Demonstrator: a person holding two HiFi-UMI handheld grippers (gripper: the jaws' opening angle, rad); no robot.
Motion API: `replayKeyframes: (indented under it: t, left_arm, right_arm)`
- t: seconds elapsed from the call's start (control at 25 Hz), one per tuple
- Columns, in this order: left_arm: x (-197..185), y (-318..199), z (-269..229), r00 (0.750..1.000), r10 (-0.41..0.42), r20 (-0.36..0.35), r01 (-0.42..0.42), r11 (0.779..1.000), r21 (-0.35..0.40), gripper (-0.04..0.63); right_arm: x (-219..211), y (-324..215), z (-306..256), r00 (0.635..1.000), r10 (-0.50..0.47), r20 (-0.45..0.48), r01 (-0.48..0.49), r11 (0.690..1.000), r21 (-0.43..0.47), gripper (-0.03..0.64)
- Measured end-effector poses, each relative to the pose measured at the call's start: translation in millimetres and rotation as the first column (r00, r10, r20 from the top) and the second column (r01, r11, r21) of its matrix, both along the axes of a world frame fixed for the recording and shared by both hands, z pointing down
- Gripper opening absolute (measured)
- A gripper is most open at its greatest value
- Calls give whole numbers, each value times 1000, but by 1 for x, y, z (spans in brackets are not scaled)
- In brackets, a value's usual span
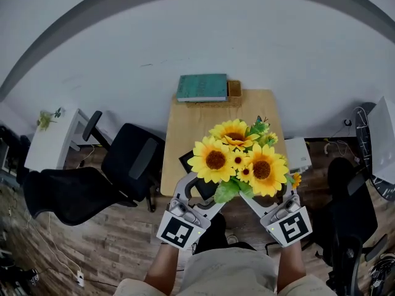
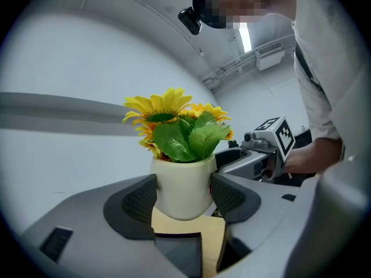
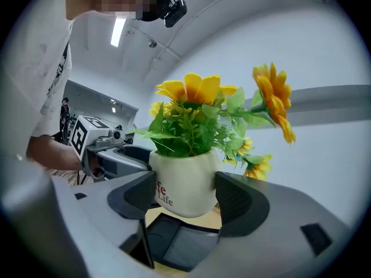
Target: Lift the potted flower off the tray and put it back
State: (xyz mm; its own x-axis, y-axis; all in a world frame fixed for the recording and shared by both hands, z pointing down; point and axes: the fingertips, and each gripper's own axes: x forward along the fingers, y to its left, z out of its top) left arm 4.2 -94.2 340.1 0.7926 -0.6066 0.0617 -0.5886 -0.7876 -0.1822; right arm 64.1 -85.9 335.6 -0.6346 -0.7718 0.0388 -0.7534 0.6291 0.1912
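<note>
Left gripper (image 2: 184, 197) and right gripper (image 3: 186, 193) each clamp the potted flower (image 1: 237, 159) at mid-frame, seemingly clear above the table (image 1: 185, 122) and dark tray (image 3: 179, 245). Lower it level onto the tray's centre, both squeezing evenly.

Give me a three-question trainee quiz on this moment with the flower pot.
1. True or false: the left gripper and right gripper both clamp the white pot.
2. Pick one: the pot is A) resting on the black tray, B) held above it, C) on the floor.
3. Fill in: the book at the wooden table's far end is ___ coloured.
Key: 1 true; 2 B; 3 teal.
</note>
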Motion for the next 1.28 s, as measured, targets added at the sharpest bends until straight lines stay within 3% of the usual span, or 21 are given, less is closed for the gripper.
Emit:
replayKeyframes:
  t: [0.32,0.56,0.8,0.96,1.28]
  left_arm:
    - [-2,4,-10,1000,-8,12,7,998,65,284]
    - [-3,5,-10,1000,-20,1,20,999,43,284]
    - [-1,6,-22,1000,11,23,-14,990,141,284]
    - [-3,7,-20,1000,4,10,-5,994,113,284]
    - [-1,5,-21,1000,16,24,-20,987,157,284]
  right_arm:
    - [-2,3,-11,999,-25,27,23,998,57,337]
    - [-2,5,-16,1000,-22,17,20,996,84,337]
    - [-3,5,-18,999,-19,29,16,996,87,337]
    - [-4,6,-18,999,-19,40,16,996,85,337]
    - [-3,4,-15,999,-19,43,15,996,85,337]
